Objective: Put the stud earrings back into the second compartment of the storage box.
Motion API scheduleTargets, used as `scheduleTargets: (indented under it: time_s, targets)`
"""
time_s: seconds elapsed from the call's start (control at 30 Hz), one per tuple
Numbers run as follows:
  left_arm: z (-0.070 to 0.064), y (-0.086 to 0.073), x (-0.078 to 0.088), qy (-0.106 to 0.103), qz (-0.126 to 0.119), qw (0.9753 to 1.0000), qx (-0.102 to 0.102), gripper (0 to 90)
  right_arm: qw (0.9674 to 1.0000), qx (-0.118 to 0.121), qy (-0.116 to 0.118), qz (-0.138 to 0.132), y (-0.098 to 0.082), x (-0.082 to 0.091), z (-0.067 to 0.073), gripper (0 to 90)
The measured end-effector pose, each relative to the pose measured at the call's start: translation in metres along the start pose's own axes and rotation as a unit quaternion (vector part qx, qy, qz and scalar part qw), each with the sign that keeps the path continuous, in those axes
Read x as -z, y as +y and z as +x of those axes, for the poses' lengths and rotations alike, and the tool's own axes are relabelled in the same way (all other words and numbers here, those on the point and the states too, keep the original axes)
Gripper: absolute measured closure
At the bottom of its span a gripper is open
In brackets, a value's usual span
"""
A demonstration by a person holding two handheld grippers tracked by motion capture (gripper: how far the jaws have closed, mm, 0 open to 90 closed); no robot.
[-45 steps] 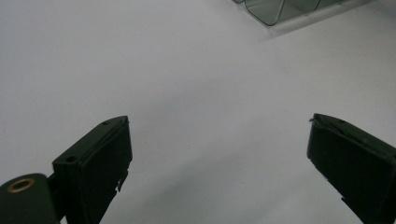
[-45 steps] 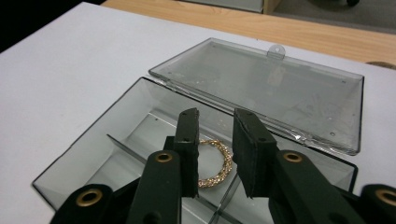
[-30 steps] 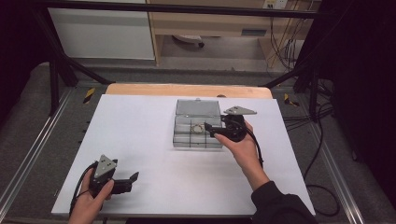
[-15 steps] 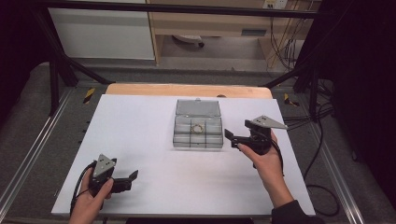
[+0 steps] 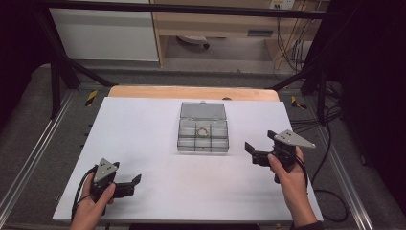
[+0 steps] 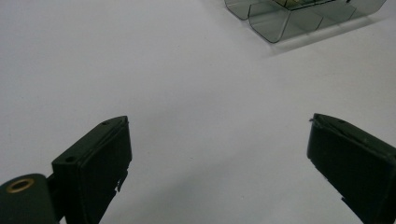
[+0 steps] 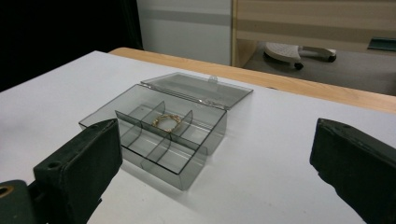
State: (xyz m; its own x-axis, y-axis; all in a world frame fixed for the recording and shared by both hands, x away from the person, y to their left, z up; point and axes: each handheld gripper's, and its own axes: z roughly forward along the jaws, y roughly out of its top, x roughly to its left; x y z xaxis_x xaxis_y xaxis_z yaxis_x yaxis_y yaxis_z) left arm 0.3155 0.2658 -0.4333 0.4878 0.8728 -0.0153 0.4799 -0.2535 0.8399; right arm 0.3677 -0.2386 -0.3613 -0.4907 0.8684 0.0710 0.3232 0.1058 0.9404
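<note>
1. Your right hand-held gripper (image 5: 257,152) hangs above the tabletop (image 5: 143,124), level with the box (image 5: 203,134) and off to its right, well apart from it.
2. Its jaws have just been opening and now stand wide apart with nothing between them; in the right gripper view only bare tabletop lies between the pads, and the box sits ahead and to the left.
3. The box is the clear, divided kind, its lid (image 7: 198,88) thrown back flat behind it, which leaves every compartment open from above.
4. A small gold ring (image 7: 166,121) lies in the middle compartment of the back row, ahead of your right jaws and apart from them. It seems to have been set there for sorting, since the other cells look empty.
5. Your left hand-held gripper (image 5: 130,184) rests low at the near left of the tabletop, jaws also spread and empty. In the left gripper view only the white surface lies between them, and the box corner (image 6: 275,28) shows far ahead and to the right.
6. Judged from this, the left is parked clear so the right has free room, and the ring looks delivered; closing the lid would be the likely step left.
</note>
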Motion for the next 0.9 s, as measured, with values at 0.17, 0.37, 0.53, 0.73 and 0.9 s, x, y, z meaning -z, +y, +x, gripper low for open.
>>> scheduleTargets:
  time_s: [0.17,0.37,0.53,0.73,0.9]
  targets:
    - [0.000,0.000,0.001,0.001,-0.002,1.0000,0.001,7.1,0.9999,-0.004,-0.008,-0.006,-0.006,0.011,-0.006,3.1]
    - [-0.001,0.001,0.002,-0.001,-0.005,1.0000,-0.001,7.1,0.9998,-0.006,-0.017,-0.012,-0.016,0.022,-0.013,4.1]
    - [-0.001,0.001,0.003,-0.003,-0.008,1.0000,0.001,7.1,0.9995,-0.015,-0.018,-0.019,-0.030,0.031,-0.022,4.1]
    - [-0.003,0.002,0.004,-0.006,-0.011,0.9999,-0.002,7.1,0.9993,-0.031,-0.018,-0.011,-0.049,0.034,-0.029,4.2]
    - [-0.004,0.003,0.005,-0.007,-0.014,0.9999,-0.003,7.1,0.9994,-0.031,-0.011,0.008,-0.059,0.030,-0.029,4.1]
